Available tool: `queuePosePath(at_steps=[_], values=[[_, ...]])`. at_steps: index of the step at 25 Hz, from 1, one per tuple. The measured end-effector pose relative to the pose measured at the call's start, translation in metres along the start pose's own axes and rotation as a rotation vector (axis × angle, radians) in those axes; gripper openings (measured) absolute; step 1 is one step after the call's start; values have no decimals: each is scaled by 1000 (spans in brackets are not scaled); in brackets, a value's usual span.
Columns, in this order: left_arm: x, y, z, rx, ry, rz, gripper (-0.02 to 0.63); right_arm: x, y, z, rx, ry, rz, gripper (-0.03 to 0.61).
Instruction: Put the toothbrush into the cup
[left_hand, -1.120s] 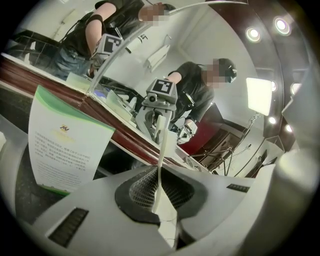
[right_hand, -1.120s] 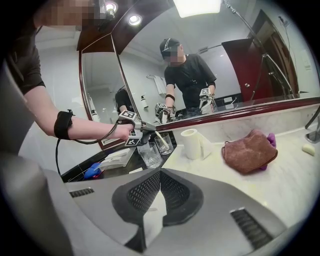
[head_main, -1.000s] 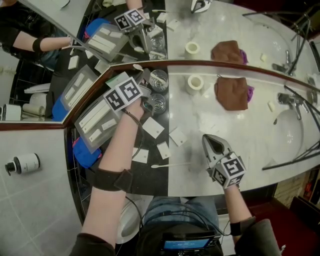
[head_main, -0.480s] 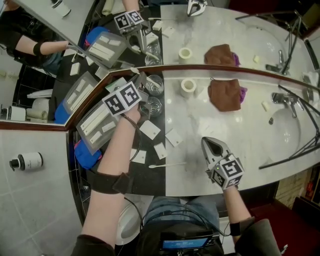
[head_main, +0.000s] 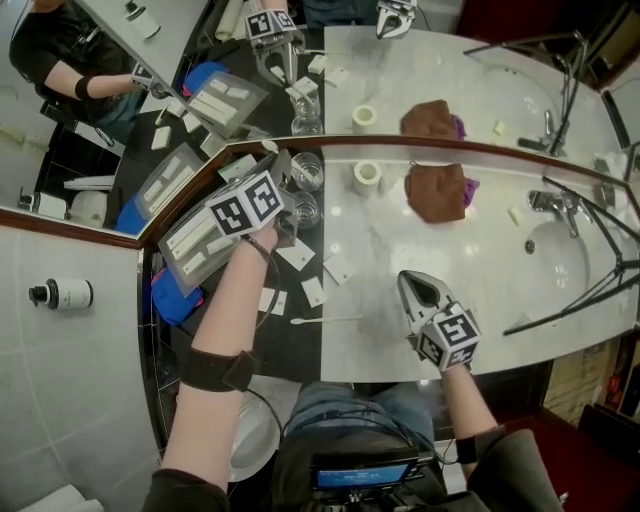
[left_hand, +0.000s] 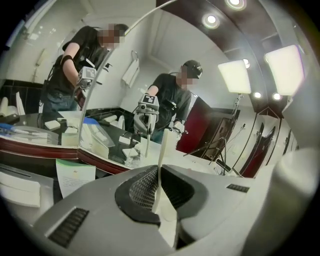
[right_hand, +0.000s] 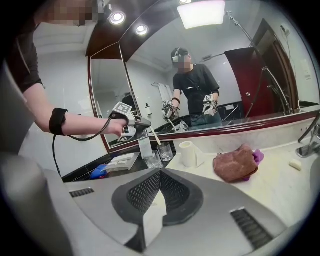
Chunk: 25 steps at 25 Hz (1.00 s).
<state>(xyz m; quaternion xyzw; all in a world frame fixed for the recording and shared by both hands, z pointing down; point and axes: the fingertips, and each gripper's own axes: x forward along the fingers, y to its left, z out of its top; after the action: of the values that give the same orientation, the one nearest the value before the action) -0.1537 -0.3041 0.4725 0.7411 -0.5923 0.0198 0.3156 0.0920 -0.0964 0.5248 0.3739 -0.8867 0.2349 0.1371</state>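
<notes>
Left claw: clamped on the toothbrush. The thin white handle is pinched between the mesh pads and pokes out past the tips.
Toothbrush: up off the desk in that grip, left of the white roll. Seen from the right gripper view, its free end slants down toward the two cups, but I cannot tell whether it meets a rim.
Rear cup: clear glass, upright, just left of the white roll and close to the mirror.
Front cup: clear glass, upright, left of the roll and a little nearer the person, just beside the rear cup.
Right claw: jaws pressed together, nothing between them. It hangs over the marble, well toward the person from the roll and slightly to its right.
Desk: pale marble under the roll, and black to the roll's left, where both cups stand.
Thin white stick: lying flat, well toward the person from the roll, across the line where black meets marble.
White packets: scattered on the desk, left of the roll and toward the person.
Brown cloth: bunched up, near the roll on its right, with a purple edge showing.
Sink: far right of the roll.
Mirror: right behind the roll, doubling it.
Tray: far left of the roll, beyond the left claw.
</notes>
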Motion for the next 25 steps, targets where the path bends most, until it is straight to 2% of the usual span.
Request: queuePosePath(at_steps=[6,12,16,22,25], values=[[-45,-34,4,60,-19,3,22,-18,4,6,-33,-11,22,11],[-103,-57,-11,23,-54,12,23,-38,10,4,-50,-15,50,11],[-143,-62,-38,-45,-72,38,23,-48,19,3,-67,-13,85,11],[-195,-59,-100,-232,-90,82,22,-65,27,6,-95,-23,118,11],[-217,-60,-130,-291,-95,101,23,-72,34,7,-107,-24,138,11]])
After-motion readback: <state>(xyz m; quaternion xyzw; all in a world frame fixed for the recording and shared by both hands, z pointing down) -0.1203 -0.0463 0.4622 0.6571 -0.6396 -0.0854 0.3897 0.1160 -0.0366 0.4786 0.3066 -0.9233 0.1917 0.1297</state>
